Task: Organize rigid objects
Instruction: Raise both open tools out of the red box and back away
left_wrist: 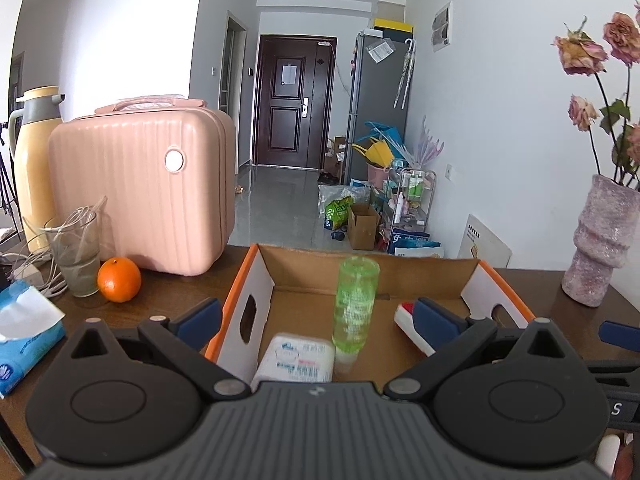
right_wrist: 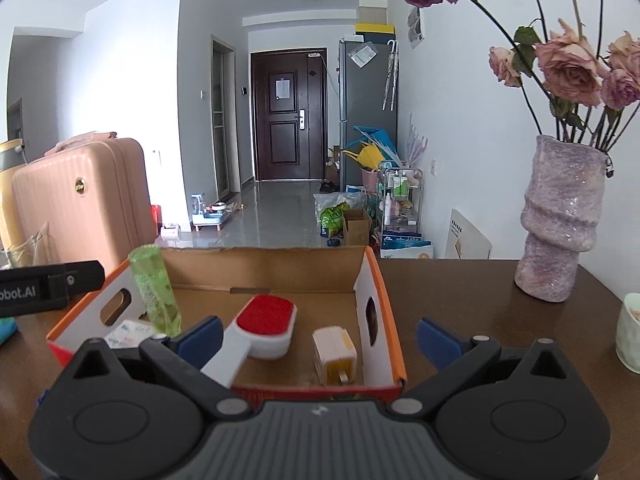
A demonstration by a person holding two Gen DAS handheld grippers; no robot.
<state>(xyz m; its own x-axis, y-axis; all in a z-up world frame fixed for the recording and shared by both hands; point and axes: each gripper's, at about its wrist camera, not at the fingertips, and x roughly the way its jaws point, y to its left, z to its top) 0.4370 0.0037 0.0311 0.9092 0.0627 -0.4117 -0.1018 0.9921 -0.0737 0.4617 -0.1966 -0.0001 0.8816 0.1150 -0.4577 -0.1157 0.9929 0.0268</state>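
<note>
Blue-padded and spread wide, the left claw [left_wrist: 316, 320] holds nothing; it hangs over the near edge of an orange-rimmed cardboard box [left_wrist: 256, 276]. Between its fingers a green translucent bottle [left_wrist: 356, 300] stands tilted inside the box, with a white labelled packet [left_wrist: 298, 360] at its foot at 7 o'clock. The right claw [right_wrist: 318, 338] is likewise wide open and empty, poised at the box's [right_wrist: 380, 280] near right corner.

Only the right wrist view shows the box floor plainly: a white-handled brush with a red pad [right_wrist: 262, 330] lies at centre, and a small white and yellow plug-like block [right_wrist: 335, 350] lies at 3 o'clock from it, near the right wall. The bottle [right_wrist: 157, 290] leans in the far left corner. The left wrist view catches just the brush's [left_wrist: 408, 320] end behind a finger.

On the dark wooden surface [left_wrist: 172, 292], the left view alone shows an orange [left_wrist: 119, 279], a glass [left_wrist: 76, 256], a blue tissue pack [left_wrist: 24, 328] and a yellow thermos [left_wrist: 34, 160] beside a pink hard case [left_wrist: 140, 192] at 10 o'clock. A mauve vase [right_wrist: 560, 220] of dried roses stands at 2 o'clock. Beyond lies a grey-tiled hallway with a dark door [right_wrist: 286, 116] and a grey fridge [right_wrist: 366, 100].
</note>
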